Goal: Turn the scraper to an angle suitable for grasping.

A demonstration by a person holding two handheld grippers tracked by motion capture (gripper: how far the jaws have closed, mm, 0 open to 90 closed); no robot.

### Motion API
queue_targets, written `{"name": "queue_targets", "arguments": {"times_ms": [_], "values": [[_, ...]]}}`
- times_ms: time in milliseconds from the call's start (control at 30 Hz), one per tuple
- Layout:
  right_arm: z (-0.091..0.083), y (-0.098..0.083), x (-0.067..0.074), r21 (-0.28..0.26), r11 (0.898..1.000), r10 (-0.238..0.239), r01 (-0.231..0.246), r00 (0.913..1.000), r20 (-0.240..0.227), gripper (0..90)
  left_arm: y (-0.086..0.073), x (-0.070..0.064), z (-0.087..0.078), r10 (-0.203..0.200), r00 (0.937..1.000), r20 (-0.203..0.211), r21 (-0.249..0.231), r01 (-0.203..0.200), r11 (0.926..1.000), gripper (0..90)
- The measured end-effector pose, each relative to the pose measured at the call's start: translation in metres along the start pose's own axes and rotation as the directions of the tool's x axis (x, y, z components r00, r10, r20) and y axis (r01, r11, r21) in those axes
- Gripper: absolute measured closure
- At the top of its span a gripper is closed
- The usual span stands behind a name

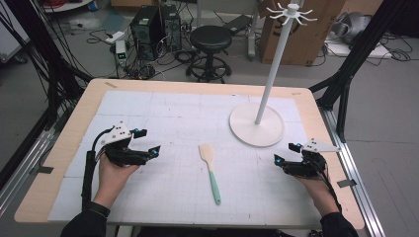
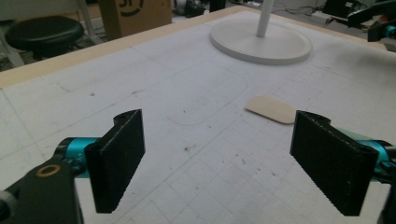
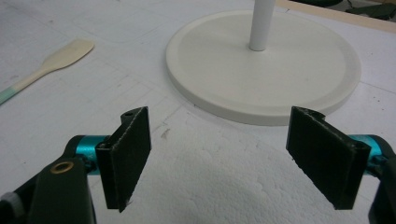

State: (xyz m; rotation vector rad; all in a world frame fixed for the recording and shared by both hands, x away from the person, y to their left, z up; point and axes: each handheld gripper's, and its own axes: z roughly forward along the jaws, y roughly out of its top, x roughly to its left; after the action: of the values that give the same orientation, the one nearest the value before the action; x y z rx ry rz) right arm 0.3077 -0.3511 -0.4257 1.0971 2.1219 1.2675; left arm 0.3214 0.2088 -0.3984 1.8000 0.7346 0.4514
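I see a pale wooden spatula point(image 1: 209, 168) with a smooth mint handle, a matt white stand point(image 1: 257, 124), a gridded paper-like mat point(image 1: 163, 118) on the wood-edged bench point(image 1: 79, 113), and rough black pads point(image 3: 130, 154).

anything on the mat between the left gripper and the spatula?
Nothing. In the high view the white gridded mat is bare between the open left gripper and the wooden spatula with the mint-green handle; the left gripper view agrees.
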Motion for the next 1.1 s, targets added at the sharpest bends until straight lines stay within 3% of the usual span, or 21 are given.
{"name": "queue_targets", "arguments": {"times_ms": [133,267,500,600,700,933,1100], "values": [[-0.001,0.001,0.001,-0.010,1.000,-0.003,0.003,1.0000,0.004,21.5,0.001,0.000,-0.002,0.002,0.9999,-0.013,-0.020,-0.003,0.9998,17.1],[-0.001,0.002,-0.001,-0.019,1.000,0.015,-0.015,0.9998,0.009,22.0,0.000,0.000,-0.001,0.007,0.9999,-0.015,-0.010,-0.007,0.9999,16.9],[0.002,0.003,0.002,-0.009,1.000,0.011,-0.011,0.9999,-0.013,24.3,-0.001,0.002,-0.004,0.011,0.9996,-0.024,-0.016,-0.012,0.9998,16.5],[0.004,0.004,0.004,-0.006,1.000,0.003,-0.003,0.9997,-0.024,26.3,-0.005,0.003,-0.006,-0.009,0.9993,-0.036,-0.045,0.007,0.9990,16.5],[0.006,0.004,0.006,-0.001,1.000,-0.011,0.011,0.9992,-0.038,27.8,-0.007,0.005,-0.008,-0.018,0.9992,-0.035,-0.044,0.017,0.9989,16.9],[0.008,0.005,0.007,0.006,1.000,-0.025,0.025,0.9979,-0.060,33.9,-0.010,0.003,-0.008,-0.008,0.9999,-0.009,-0.032,0.008,0.9995,23.8],[0.010,0.005,0.008,0.017,0.999,-0.031,0.033,0.9967,-0.074,37.7,-0.011,0.000,-0.007,0.010,0.9998,0.014,-0.015,-0.010,0.9998,35.5]]}}
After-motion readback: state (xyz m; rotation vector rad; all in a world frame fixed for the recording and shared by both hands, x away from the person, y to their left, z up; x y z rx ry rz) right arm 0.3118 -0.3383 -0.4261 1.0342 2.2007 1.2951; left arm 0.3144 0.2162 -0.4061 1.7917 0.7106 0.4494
